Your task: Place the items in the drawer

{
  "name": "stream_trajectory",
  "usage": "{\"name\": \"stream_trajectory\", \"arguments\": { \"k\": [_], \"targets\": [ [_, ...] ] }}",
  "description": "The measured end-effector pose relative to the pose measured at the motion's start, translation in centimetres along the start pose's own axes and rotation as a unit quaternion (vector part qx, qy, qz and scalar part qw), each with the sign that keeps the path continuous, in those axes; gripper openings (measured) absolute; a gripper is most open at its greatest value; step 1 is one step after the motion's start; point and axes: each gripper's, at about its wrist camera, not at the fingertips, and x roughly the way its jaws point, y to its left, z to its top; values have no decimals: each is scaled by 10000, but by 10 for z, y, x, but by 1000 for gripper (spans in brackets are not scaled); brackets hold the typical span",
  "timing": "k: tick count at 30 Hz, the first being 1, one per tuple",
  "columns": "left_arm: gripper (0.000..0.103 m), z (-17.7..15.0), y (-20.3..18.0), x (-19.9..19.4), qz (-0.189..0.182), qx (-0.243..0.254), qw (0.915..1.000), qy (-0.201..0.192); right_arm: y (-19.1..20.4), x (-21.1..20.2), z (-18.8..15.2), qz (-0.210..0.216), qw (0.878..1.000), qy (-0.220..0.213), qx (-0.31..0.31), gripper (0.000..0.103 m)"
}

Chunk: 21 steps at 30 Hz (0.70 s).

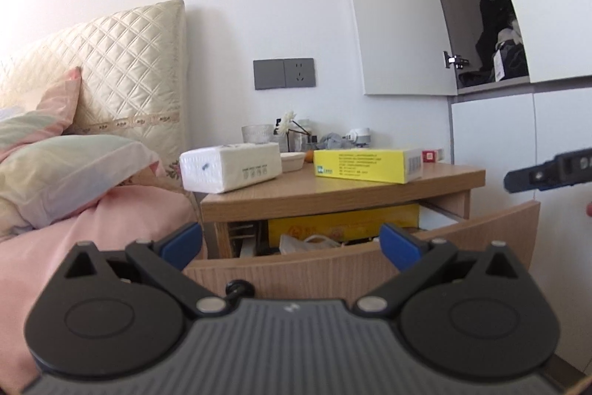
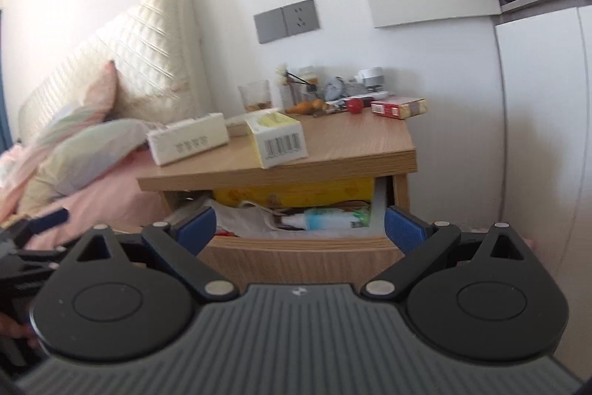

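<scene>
A wooden nightstand [image 1: 370,189] [image 2: 333,154] stands beside the bed, its top drawer [image 1: 296,265] [image 2: 296,252] pulled out and full of clutter. On top lie a yellow box [image 1: 364,165] [image 2: 277,136], a white tissue pack [image 1: 229,167] [image 2: 187,141] and a red and white box [image 2: 397,107]. My left gripper [image 1: 290,245] hangs open just in front of the drawer with nothing between its blue fingers. My right gripper [image 2: 299,232] is also open and empty, facing the drawer's front; its finger [image 1: 547,173] shows at the right edge of the left wrist view.
The bed with pink bedding [image 1: 92,239] and pillows [image 1: 66,169] lies left of the nightstand. A glass [image 2: 255,95], a red apple [image 2: 354,105] and small items crowd the back of the top. White cabinets [image 1: 492,136] stand to the right, one upper door [image 1: 403,24] open.
</scene>
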Motion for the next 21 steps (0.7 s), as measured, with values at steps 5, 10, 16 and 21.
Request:
{"name": "stream_trajectory", "arguments": {
  "k": [5,10,16,21],
  "targets": [
    [103,6,-3,-2,58,34,10000,25,6,6,-1,-329,9994,16,-64,100],
    [103,15,-1,-2,195,-56,9997,95,19,8,-4,-449,9989,9,-102,100],
    [103,32,4,-3,466,-157,9987,140,35,6,-7,-340,9993,-76,-169,100],
    [103,43,13,1,599,-317,9976,141,42,5,-7,-301,9993,-191,-141,100]
  ]
}}
